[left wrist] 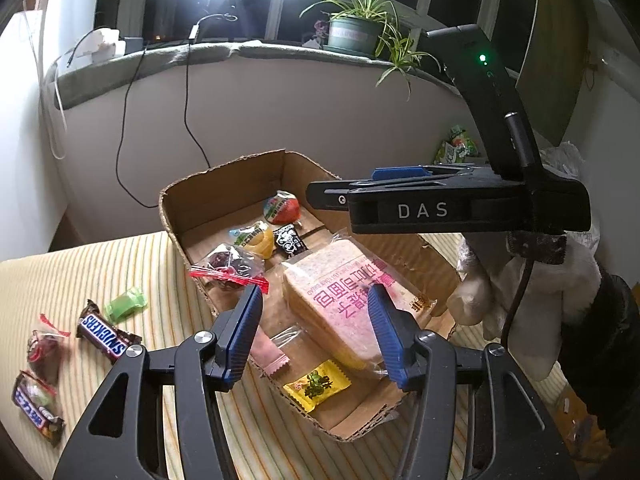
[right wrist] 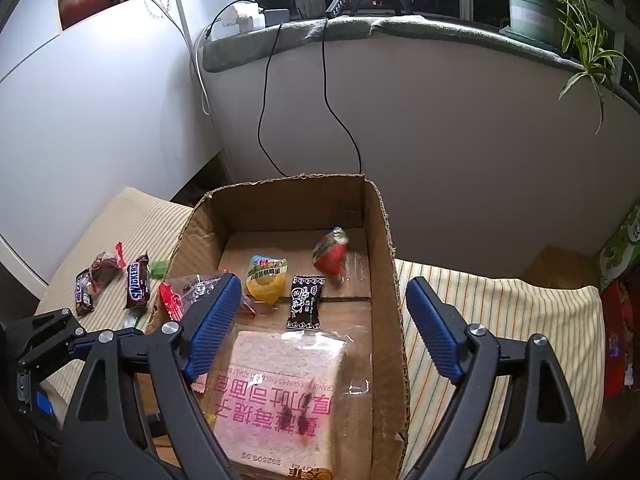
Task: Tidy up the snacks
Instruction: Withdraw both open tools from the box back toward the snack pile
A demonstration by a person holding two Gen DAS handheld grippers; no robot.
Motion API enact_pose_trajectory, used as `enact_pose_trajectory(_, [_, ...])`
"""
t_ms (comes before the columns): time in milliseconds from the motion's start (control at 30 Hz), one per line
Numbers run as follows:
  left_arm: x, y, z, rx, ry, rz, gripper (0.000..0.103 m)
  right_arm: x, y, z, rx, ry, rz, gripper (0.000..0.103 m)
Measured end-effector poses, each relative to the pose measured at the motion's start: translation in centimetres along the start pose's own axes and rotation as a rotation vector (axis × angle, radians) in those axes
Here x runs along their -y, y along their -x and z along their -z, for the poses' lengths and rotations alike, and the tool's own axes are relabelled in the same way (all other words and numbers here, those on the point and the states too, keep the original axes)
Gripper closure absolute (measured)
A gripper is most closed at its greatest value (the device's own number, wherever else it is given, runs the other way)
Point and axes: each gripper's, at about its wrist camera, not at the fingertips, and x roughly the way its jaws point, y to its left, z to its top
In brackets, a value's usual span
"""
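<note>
A striped cloth [left wrist: 120, 264] covered the table, and on it stood an open cardboard box [right wrist: 384, 248]. Inside lay a wrapped toast bread pack [right wrist: 280, 396], a yellow jelly cup [right wrist: 266, 280], a red jelly cup [right wrist: 330, 254], a black candy [right wrist: 304, 302] and a yellow sachet [left wrist: 316, 386]. Left of the box, a Snickers bar [left wrist: 105, 336] and a green candy [left wrist: 126, 304] rested on the cloth. The left gripper [left wrist: 316, 334] and the right gripper [right wrist: 320, 326] both gaped wide above the box, holding nothing.

Brown cardboard box [right wrist: 384, 216] holding pale bread bag [right wrist: 280, 392] with pink lettering, yellow candy packet [left wrist: 318, 386], black-and-white sachet [right wrist: 306, 296]. Cream cloth [left wrist: 120, 264] with yellow and green stripes under brown Snickers bar [left wrist: 106, 336] and green sweet [left wrist: 126, 303]. Blue ribbed pads [right wrist: 434, 330] on black frame.
</note>
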Motion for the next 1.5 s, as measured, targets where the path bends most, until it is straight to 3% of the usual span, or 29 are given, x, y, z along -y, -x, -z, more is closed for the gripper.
enact_pose_trajectory(433, [-0.8, 2.4, 0.4, 0.035, 0.013, -0.012, 0.049, -1.4, 1.6, 0.0, 0.014, 0.007, 0.002, 0.016])
enact_pose_trajectory(767, [-2.7, 5.1, 1.4, 0.065, 0.048, -0.035, 0.049, -4.2, 3.5, 0.4, 0.082, 0.04, 0.017, 0.016])
enact_pose_trajectory(1000, [-6.0, 8.1, 3.3, 0.084, 0.106, -0.095, 0.049, -6.9, 4.3, 0.9, 0.083, 0.088, -0.001, 0.016])
enact_pose_trajectory(1500, [-14.8, 13.8, 9.6, 0.082, 0.278, -0.264, 0.049, -14.6, 5.1, 3.4, 0.049, 0.158, -0.163, 0.016])
